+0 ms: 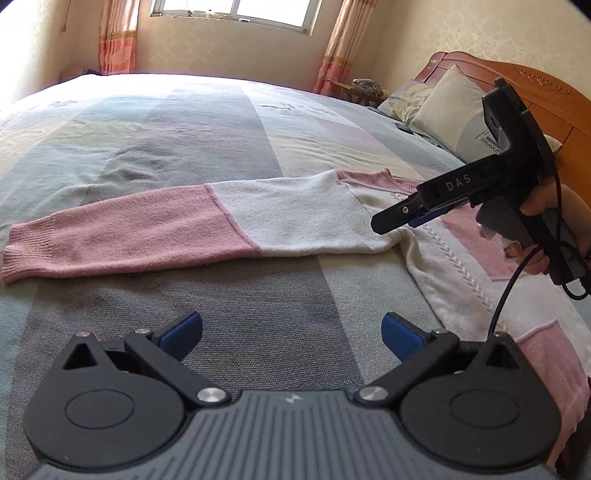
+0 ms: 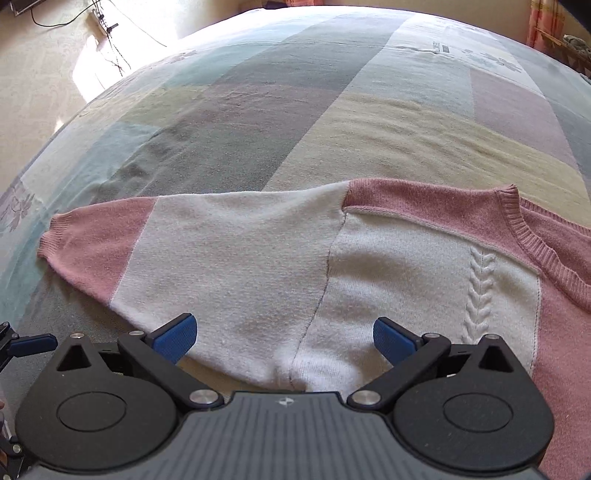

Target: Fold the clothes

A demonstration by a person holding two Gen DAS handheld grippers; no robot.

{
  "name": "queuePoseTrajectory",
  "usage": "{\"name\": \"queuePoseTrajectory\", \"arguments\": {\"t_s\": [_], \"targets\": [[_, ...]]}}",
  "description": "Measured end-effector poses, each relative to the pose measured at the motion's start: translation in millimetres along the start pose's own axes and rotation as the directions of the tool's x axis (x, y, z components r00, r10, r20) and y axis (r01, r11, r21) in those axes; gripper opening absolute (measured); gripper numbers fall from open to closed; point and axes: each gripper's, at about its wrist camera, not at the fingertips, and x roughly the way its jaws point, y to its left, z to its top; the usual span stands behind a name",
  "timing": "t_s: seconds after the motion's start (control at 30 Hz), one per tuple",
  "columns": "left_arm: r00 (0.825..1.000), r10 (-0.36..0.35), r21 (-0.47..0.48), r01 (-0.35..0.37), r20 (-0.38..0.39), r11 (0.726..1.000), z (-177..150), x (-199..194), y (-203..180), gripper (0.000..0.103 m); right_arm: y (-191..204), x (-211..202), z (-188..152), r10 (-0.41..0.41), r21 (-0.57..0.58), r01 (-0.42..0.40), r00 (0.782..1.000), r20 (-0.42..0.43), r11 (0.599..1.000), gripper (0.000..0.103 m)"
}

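1. Sweater (image 2: 258,254), pink & white knit, lies flat on the bed (image 2: 295,122) w/ a patchwork cover.
2. One sleeve (image 1: 147,229) stretched straight out sideways from the body; pink cuff end far from the torso, white upper part joins at the shoulder.
3. Ribbed pink neckline (image 2: 532,236) seen in right wrist view, w/ a cable-knit strip (image 2: 480,288) down the white front.
4. Left tool (image 1: 291,332): released, blue pads wide apart, over bare bed cover just short of the sleeve, nothing between them.
5. Right tool (image 2: 284,336): also released, pads spread, right above the armpit seam where sleeve meets body; not gripping fabric.
6. In left wrist view the right tool hangs over the sweater's shoulder area, held by a hand (image 1: 535,206), cable trailing below.
7. Pillows (image 1: 447,99) & wooden headboard (image 1: 535,85) at the bed's far right; window (image 1: 236,11) w/ curtains (image 1: 118,37) behind.
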Motion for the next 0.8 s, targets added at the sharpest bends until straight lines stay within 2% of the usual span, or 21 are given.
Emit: {"name": "queuePoseTrajectory", "arguments": {"t_s": [0.1, 0.17, 0.33, 0.6, 0.73, 0.8], "targets": [[1.000, -0.007, 0.004, 0.007, 0.009, 1.000, 1.6, -0.4, -2.8, 0.102, 7.5, -15.3, -15.7, 0.034, 0.004, -0.034, 0.999, -0.011, 0.999, 0.103], [1.000, -0.010, 0.011, 0.010, 0.009, 1.000, 2.8, 0.3, -6.1, 0.102, 11.3, -12.9, -20.7, 0.079, -0.002, -0.079, 0.997, -0.026, 0.997, 0.103], [0.999, -0.033, 0.018, 0.032, 0.023, 0.999, 3.5, -2.7, -8.6, 0.102, 9.0, 9.1, -21.7, 0.123, 0.051, -0.120, 0.991, -0.043, 0.991, 0.103], [0.997, -0.039, -0.046, 0.042, 0.061, 0.998, 6.9, -7.6, 0.9, 0.102, -14.5, -13.0, 19.6, -0.006, 0.075, 0.002, 0.998, 0.057, 0.997, 0.103], [0.997, -0.029, -0.080, 0.035, 0.070, 0.996, 9.5, -7.5, 5.5, 0.102, -14.7, 31.8, 45.7, -0.139, 0.031, 0.138, 0.990, 0.012, 0.990, 0.103], [0.996, -0.033, -0.096, 0.041, 0.078, 0.995, 11.0, -7.9, 7.4, 0.102, -15.3, 52.5, 50.5, -0.174, 0.021, 0.174, 0.985, 0.017, 0.985, 0.103]]}}
